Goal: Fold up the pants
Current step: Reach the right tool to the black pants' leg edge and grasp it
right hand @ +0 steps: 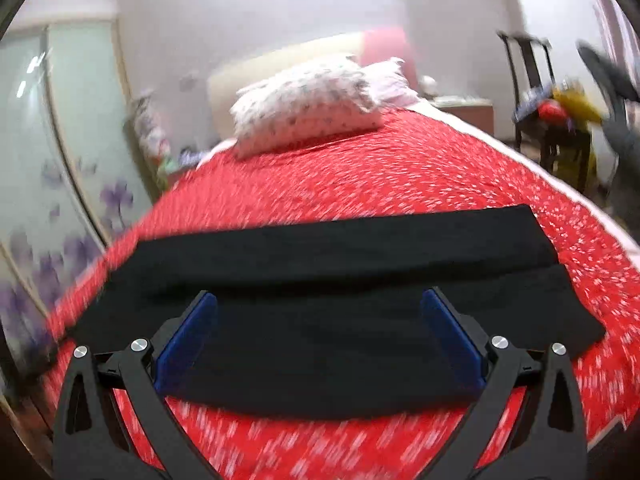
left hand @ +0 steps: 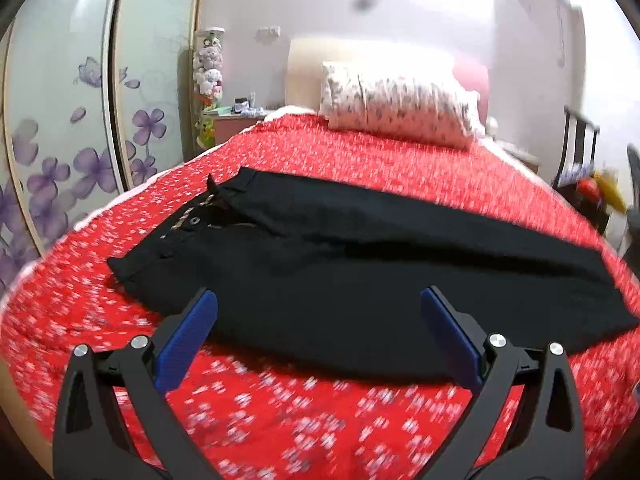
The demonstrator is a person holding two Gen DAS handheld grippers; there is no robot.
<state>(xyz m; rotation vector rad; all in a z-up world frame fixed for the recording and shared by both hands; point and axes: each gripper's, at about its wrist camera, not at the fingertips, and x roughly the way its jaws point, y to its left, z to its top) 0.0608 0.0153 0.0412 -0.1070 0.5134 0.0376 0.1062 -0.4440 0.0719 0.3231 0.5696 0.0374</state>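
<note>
Black pants (left hand: pixel 340 264) lie flat across the red flowered bedspread (left hand: pixel 280 420), waistband with buttons at the left, legs running to the right. My left gripper (left hand: pixel 318 300) is open and empty, held above the near edge of the pants toward the waist end. In the right wrist view the leg end of the pants (right hand: pixel 340 300) lies across the bed, one leg over the other. My right gripper (right hand: pixel 318 300) is open and empty above the near edge of the legs.
A flowered pillow (left hand: pixel 400 104) lies at the headboard. A wardrobe with purple flower doors (left hand: pixel 80 140) stands on the left. A black chair with clutter (right hand: pixel 560 120) stands off the bed's right side. A nightstand with plush toys (left hand: pixel 228 116) is at the far left.
</note>
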